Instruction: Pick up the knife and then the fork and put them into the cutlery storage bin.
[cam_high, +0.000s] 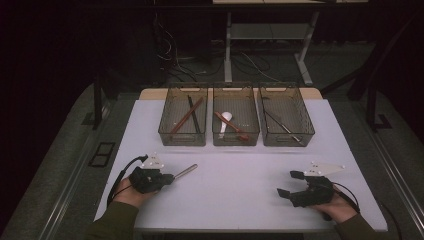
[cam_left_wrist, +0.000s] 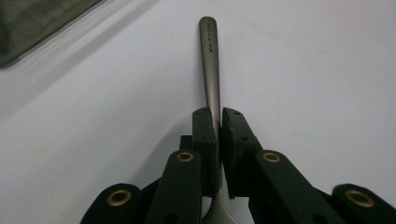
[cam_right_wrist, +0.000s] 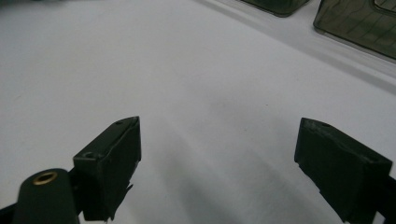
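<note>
The left gripper (cam_high: 167, 177) sits near the front left corner of the white surface (cam_high: 240, 190), and its black fingers (cam_left_wrist: 205, 140) are clenched on the flat handle of a slim, matte silver metal utensil (cam_left_wrist: 210, 70). In the left gripper view the two pads press on the handle from either side, with no gap between pad and metal, and the rounded handle end, marked with small stamped lettering, juts forward well beyond the fingertips. Below the pads the metal widens toward the gripper body, though the shape of that end cannot be told. In the high view the utensil (cam_high: 186, 171) slants away from the gripper toward the middle of the surface, low over it; whether its tip touches the surface cannot be told. The right gripper (cam_high: 289, 183) rests near the front right corner in the person's right hand (cam_high: 337, 207), its fingers (cam_right_wrist: 109, 163) released and spread wide, with bare surface between them and nothing touched. Along the back edge stand three smoky translucent plastic bins (cam_high: 236, 139) in a row, each holding long utensils, well apart from both grippers.
</note>
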